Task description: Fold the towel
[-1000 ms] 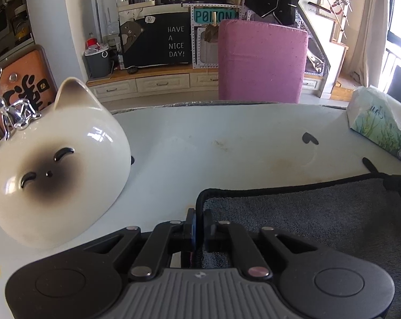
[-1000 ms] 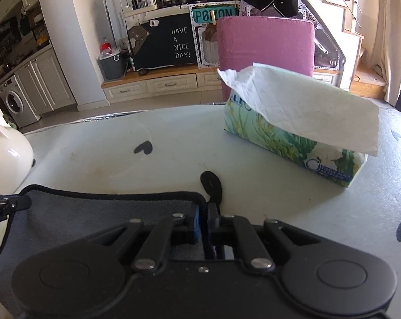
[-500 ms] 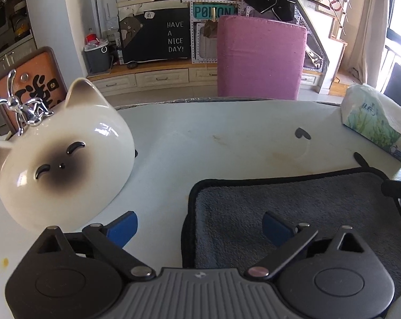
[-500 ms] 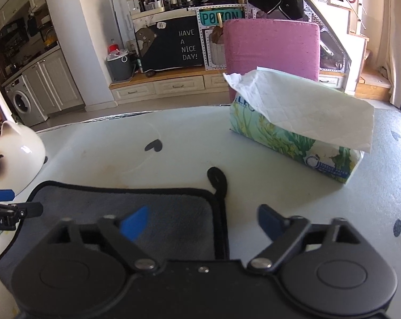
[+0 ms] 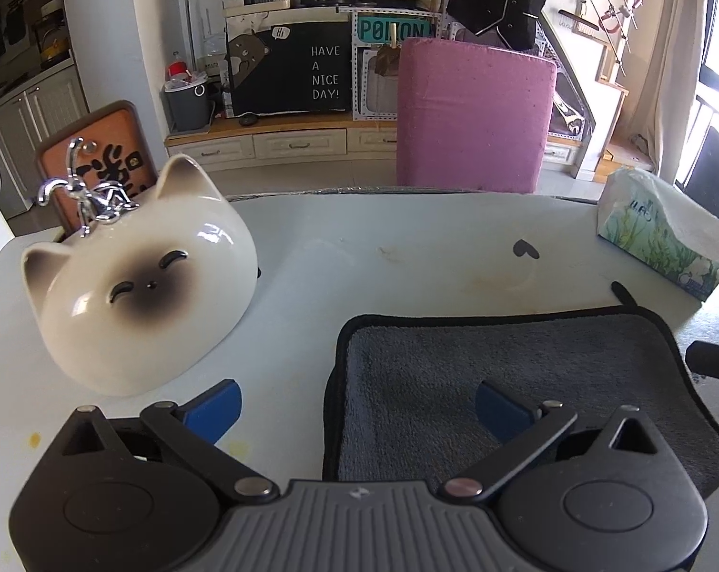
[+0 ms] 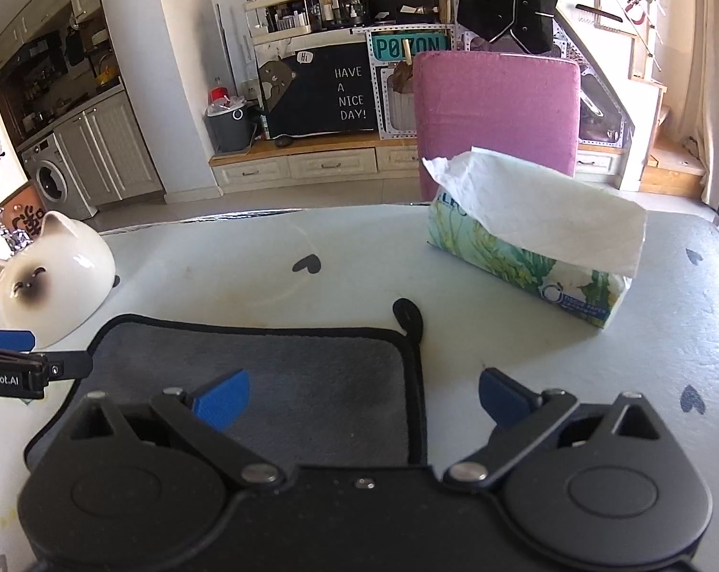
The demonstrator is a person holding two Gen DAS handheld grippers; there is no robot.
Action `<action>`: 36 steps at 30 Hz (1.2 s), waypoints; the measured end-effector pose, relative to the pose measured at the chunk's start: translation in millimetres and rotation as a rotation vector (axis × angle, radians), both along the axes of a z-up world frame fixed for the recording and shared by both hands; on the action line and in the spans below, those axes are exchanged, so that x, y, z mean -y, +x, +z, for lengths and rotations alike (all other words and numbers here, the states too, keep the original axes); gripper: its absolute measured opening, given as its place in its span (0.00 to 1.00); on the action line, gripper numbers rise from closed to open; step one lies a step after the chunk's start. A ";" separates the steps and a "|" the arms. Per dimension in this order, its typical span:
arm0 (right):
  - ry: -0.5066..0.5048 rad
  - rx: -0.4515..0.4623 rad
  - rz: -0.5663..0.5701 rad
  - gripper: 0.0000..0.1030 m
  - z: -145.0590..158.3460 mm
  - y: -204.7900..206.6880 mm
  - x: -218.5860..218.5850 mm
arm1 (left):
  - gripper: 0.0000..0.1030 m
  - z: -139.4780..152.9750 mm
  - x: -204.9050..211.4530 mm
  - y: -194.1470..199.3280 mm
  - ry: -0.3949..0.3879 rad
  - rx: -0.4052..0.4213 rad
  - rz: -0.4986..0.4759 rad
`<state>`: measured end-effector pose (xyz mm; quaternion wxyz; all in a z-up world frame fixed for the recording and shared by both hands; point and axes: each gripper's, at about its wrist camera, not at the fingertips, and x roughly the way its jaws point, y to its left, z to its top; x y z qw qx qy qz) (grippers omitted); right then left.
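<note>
Both claws hang wide apart and empty over a grey towel [image 5: 526, 381] lying folded flat near the front of the table: the left gripper [image 5: 357, 405] straddles its left edge, the right gripper [image 6: 364, 398] its right edge. With one fold apparently made, the next pinch should, by this view, catch both layers at the black-trimmed corners and lift evenly so the edges stay aligned. A hanging loop [image 6: 408, 317] pokes from the far right corner. On the white, heart-dotted table [image 5: 407, 248], a ceramic cat [image 5: 140, 276] sits left, a tissue pack [image 6: 535, 238] right. A pink chair [image 5: 473, 114] and kitchen cabinets stand beyond.
</note>
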<state>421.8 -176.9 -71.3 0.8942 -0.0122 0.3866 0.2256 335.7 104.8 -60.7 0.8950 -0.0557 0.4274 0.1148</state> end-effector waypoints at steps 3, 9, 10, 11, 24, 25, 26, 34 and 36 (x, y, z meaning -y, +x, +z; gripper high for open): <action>0.002 -0.001 0.003 1.00 5.6 -6.0 1.5 | 1.00 6.6 1.3 -4.7 -0.008 -0.002 0.003; -0.005 -0.003 0.010 1.00 18.2 -18.5 2.7 | 1.00 21.8 7.8 -17.2 -0.022 0.001 -0.014; -0.003 -0.004 0.010 1.00 20.4 -20.6 3.3 | 1.00 24.9 9.2 -19.9 -0.025 -0.001 -0.017; -0.003 -0.003 0.011 1.00 22.3 -22.9 3.1 | 1.00 27.6 10.7 -22.2 -0.029 -0.002 -0.020; -0.002 0.001 -0.006 1.00 49.5 -52.8 18.3 | 1.00 53.5 29.5 -46.5 -0.052 -0.010 -0.036; 0.000 0.003 -0.009 1.00 51.1 -55.0 20.5 | 1.00 55.0 31.0 -48.9 -0.055 -0.011 -0.040; 0.003 0.003 -0.010 1.00 52.5 -57.2 22.6 | 1.00 56.6 32.8 -51.4 -0.056 -0.011 -0.045; 0.027 0.033 -0.005 1.00 65.3 -81.3 42.0 | 1.00 67.9 46.8 -74.9 -0.057 0.020 -0.076; 0.037 0.040 -0.006 1.00 69.0 -87.5 47.0 | 1.00 70.6 50.3 -81.5 -0.053 0.028 -0.082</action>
